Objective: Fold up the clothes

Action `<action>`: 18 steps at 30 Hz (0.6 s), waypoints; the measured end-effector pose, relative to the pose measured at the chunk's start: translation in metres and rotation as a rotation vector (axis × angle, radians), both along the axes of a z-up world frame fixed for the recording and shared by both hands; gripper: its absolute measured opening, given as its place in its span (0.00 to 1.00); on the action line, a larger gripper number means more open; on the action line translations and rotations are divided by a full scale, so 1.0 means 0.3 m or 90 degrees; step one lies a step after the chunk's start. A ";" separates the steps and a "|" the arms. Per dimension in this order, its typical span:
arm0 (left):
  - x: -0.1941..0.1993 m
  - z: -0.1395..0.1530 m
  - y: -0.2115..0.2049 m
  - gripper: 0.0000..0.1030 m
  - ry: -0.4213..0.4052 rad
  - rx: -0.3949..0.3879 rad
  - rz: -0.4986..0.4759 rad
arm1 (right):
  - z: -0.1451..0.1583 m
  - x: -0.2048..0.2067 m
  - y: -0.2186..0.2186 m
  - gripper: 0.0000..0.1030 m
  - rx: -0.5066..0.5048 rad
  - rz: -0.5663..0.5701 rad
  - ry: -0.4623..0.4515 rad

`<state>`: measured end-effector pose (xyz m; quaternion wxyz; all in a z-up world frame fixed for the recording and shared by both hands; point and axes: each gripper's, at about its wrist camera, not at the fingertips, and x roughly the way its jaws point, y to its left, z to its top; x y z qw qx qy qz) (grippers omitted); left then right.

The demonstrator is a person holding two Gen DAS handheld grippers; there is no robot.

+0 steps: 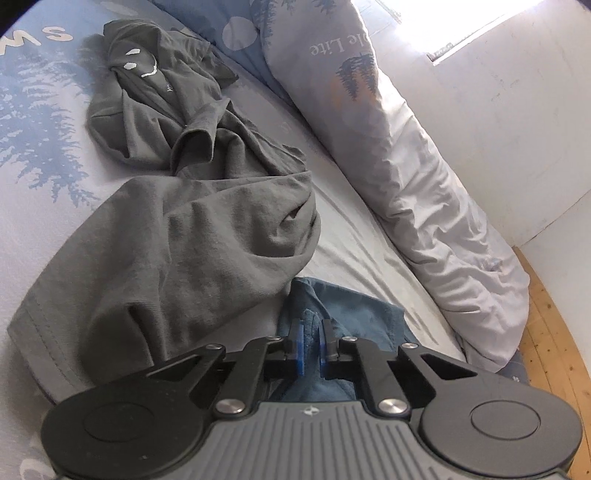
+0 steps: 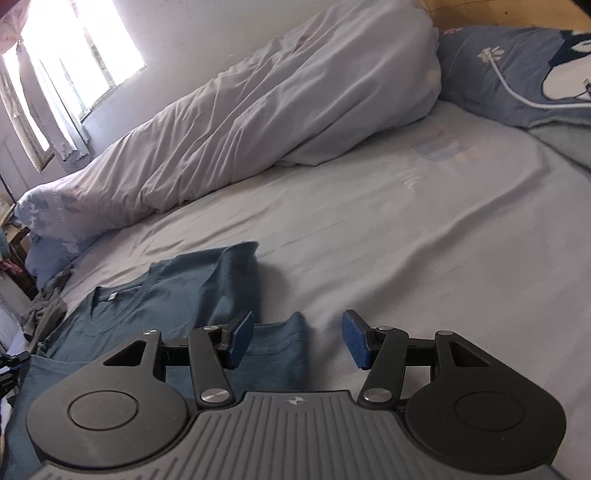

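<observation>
Clenched on a bunched edge of the blue T-shirt [image 1: 343,317], apparently for lifting a fold, is the left gripper [image 1: 312,338]; the right gripper [image 2: 298,334] waits released, sleeve hem [image 2: 284,332] between its fingers.

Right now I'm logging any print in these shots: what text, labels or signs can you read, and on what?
"ble Lite", upside down: duvet.
"s w", cut off by the frame: bedsheet.
Smiley face, small unreadable script beside it: grey shirt.
Faded print, unreadable: sheet in the right view.
Neck tag, too small: blue shirt.
</observation>
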<state>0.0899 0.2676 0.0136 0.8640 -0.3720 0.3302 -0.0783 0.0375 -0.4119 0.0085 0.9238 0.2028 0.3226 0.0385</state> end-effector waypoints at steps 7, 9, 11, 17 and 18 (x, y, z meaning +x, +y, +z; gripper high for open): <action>-0.005 0.002 0.000 0.05 -0.003 0.004 -0.001 | -0.019 -0.003 -0.056 0.58 0.050 -0.019 0.023; -0.006 0.001 0.001 0.05 -0.004 0.003 -0.001 | -0.020 0.002 -0.044 0.58 0.041 -0.007 0.027; -0.006 0.002 0.001 0.05 -0.004 0.005 -0.002 | -0.020 0.008 -0.026 0.59 0.033 0.006 0.027; -0.006 0.003 0.002 0.05 -0.008 0.005 -0.003 | -0.027 0.019 0.032 0.58 -0.015 0.038 0.021; -0.007 0.004 0.003 0.05 -0.008 0.007 -0.003 | -0.029 0.021 0.041 0.54 -0.022 0.043 0.020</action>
